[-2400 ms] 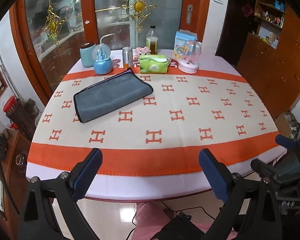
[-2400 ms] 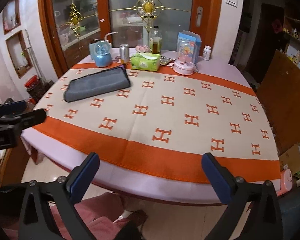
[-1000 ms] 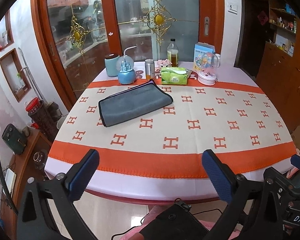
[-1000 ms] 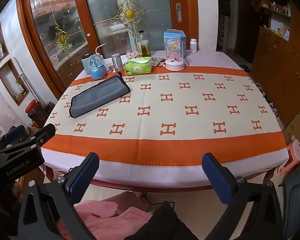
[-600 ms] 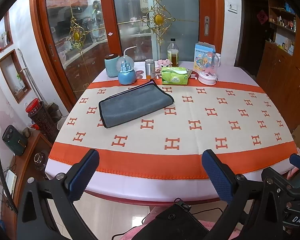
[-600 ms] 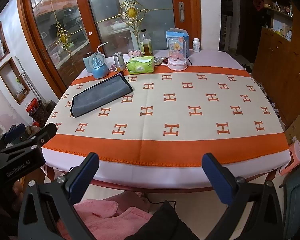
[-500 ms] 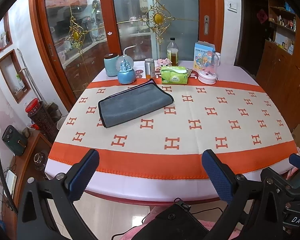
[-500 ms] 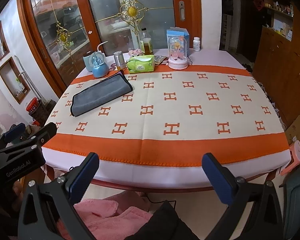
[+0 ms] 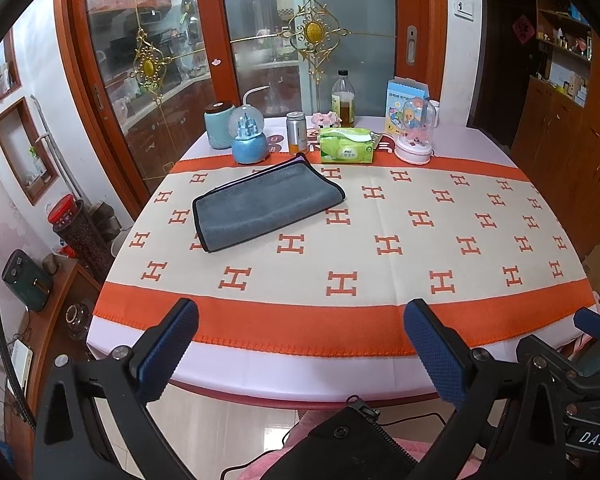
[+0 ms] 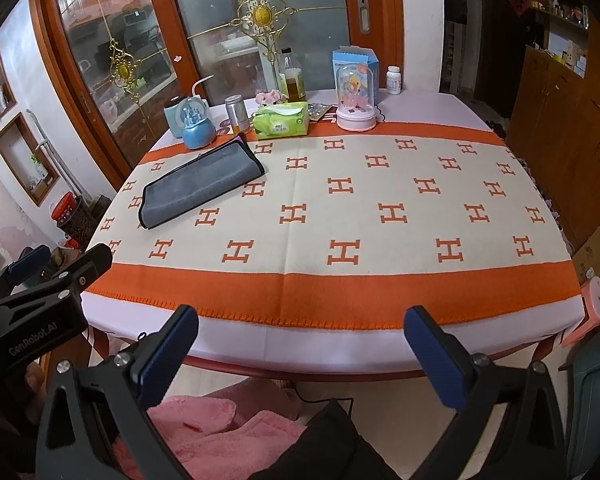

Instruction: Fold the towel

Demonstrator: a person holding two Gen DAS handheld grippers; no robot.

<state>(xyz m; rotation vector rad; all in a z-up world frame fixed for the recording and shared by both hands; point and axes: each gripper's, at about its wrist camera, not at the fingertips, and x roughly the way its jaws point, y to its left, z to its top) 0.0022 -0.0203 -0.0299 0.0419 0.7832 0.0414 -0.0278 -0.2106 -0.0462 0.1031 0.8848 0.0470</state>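
While both of my grippers hang off the near edge of the table, I hold the left gripper with its fingers spread wide and gripping nothing, and the right gripper just as wide and empty; the grey towel, folded into a long flat rectangle, lies at an angle on the far left part of the orange-and-cream tablecloth, well apart from me, just before a blue snow globe and near a green tissue pack
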